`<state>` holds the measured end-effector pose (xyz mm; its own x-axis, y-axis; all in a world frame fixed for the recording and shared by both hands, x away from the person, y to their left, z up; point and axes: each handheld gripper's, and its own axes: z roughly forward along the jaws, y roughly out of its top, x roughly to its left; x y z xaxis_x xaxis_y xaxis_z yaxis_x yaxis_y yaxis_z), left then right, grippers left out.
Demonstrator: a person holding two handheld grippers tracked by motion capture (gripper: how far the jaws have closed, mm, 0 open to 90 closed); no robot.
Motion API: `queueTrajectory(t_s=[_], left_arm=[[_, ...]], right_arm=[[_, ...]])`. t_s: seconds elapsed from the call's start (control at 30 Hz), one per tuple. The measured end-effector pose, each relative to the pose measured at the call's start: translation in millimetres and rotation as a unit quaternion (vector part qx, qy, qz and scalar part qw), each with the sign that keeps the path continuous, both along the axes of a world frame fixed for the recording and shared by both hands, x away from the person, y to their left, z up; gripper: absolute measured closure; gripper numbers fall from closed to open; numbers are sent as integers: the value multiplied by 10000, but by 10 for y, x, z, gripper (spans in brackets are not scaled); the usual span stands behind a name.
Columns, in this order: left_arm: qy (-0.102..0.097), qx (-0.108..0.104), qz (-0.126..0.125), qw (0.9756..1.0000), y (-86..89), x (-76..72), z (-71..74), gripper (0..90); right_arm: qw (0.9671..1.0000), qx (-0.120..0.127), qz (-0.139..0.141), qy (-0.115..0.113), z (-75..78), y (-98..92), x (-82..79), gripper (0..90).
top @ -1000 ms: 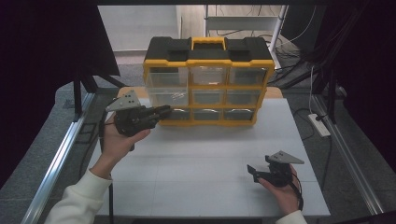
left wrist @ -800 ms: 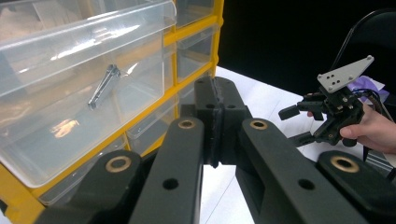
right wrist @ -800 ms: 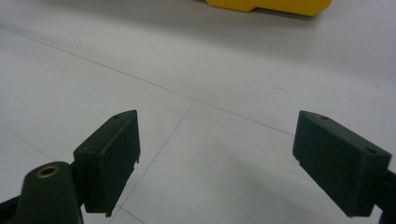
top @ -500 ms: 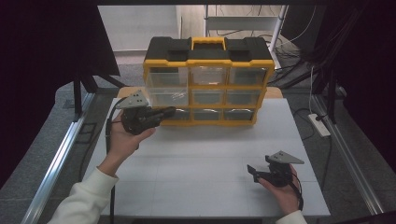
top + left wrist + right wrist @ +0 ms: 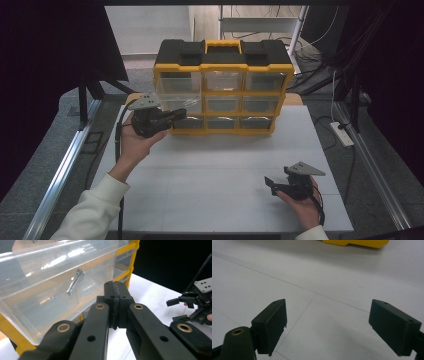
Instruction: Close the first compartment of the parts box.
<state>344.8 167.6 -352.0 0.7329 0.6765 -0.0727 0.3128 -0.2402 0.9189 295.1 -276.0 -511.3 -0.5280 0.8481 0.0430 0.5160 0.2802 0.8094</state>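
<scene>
Right hand-held gripper (image 5: 274, 186), near right of the counter (image 5: 220, 165): jaws spread wide, nothing between them, resting low over bare white surface. Well apart from the organizer; open room all around it.

Left hand-held gripper (image 5: 177, 113), far left: jaws pressed fully together, empty, tips pointing right and slightly away, at the left column of the yellow drawer organizer (image 5: 222, 90). This hand is much the nearer to the work.

Clear drawer (image 5: 57, 287) at the upper left of the organizer stands pulled out toward the near side, proud of the other fronts. In the left gripper view its front wall sits just left of and beyond the closed tips; cannot tell whether they touch. Inside lies a small metal part (image 5: 75, 281), long axis tilted, roughly front to back of the drawer.

Judgement: the next move hinges on the drawer front lying just ahead of the closed tips, for a push or hook. Free counter lies on the near side; the organizer's frame is close on the right.
</scene>
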Motion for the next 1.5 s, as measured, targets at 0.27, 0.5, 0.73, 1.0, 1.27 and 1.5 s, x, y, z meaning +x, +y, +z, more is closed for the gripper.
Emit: queueTrajectory(t_s=[0.27,0.5,0.73,1.0,1.27,1.5], left_arm=[[10,26,25,10000,-26,46,18,893],[39,31,88,9999,-19,88,17,893],[54,35,129,9999,-16,117,13,893],[64,44,147,9999,-14,141,10,894],[47,70,150,9999,-30,151,14,894],[37,70,160,9998,-35,168,14,894]], right_arm=[[10000,1,3,2,-1,0,0,157],[10000,17,10,2,-2,-1,2,157],[10000,14,8,2,-4,-1,4,157],[10000,-5,2,0,-2,-3,3,157],[10000,3,-3,2,-2,-1,2,157],[10000,-8,7,0,-4,-5,4,157]])
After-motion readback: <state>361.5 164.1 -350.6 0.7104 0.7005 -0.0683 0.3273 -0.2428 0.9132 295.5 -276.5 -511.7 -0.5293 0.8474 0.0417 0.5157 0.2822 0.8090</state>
